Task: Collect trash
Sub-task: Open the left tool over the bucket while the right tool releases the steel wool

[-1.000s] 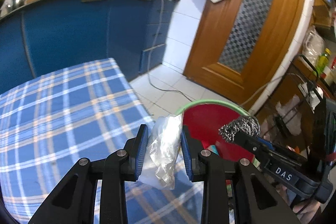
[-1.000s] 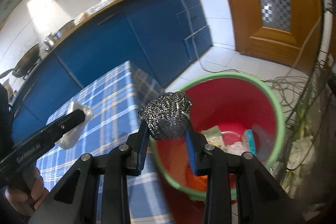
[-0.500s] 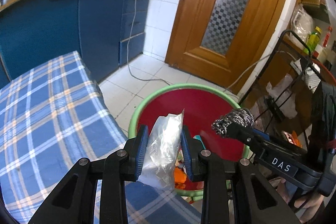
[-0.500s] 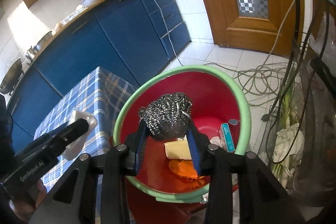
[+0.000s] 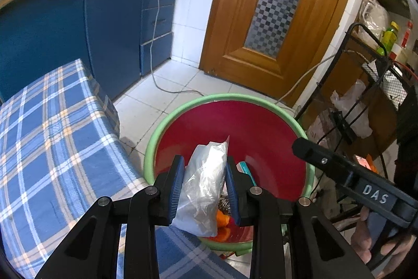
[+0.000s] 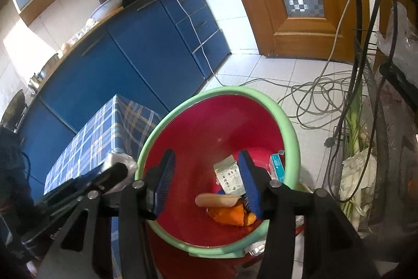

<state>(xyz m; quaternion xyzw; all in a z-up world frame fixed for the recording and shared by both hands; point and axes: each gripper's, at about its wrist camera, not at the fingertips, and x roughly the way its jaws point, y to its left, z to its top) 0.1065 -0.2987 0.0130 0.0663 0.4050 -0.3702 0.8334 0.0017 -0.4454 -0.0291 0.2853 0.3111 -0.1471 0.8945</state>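
The landmark was the round red plastic bin with a pale green rim (image 5: 167, 122), which stood on the white tiled floor.

To its left, and touching its rim, stood the table covered with a blue plaid cloth (image 5: 52, 135).

The left gripper (image 5: 204, 186) hung over the near left rim of the bin. Its blue pads were narrowly set and clamped on a crumpled clear plastic bag (image 5: 205, 182), which stood upright between them above the bin interior.

On the bin floor lay a steel wire scouring pad (image 5: 225, 204), orange peel (image 6: 230, 215), a printed paper packet (image 6: 230, 178) and a teal carton (image 6: 277, 168).

The right gripper (image 6: 206, 183) hung over the bin interior. Its jaws were opening, with nothing between them.
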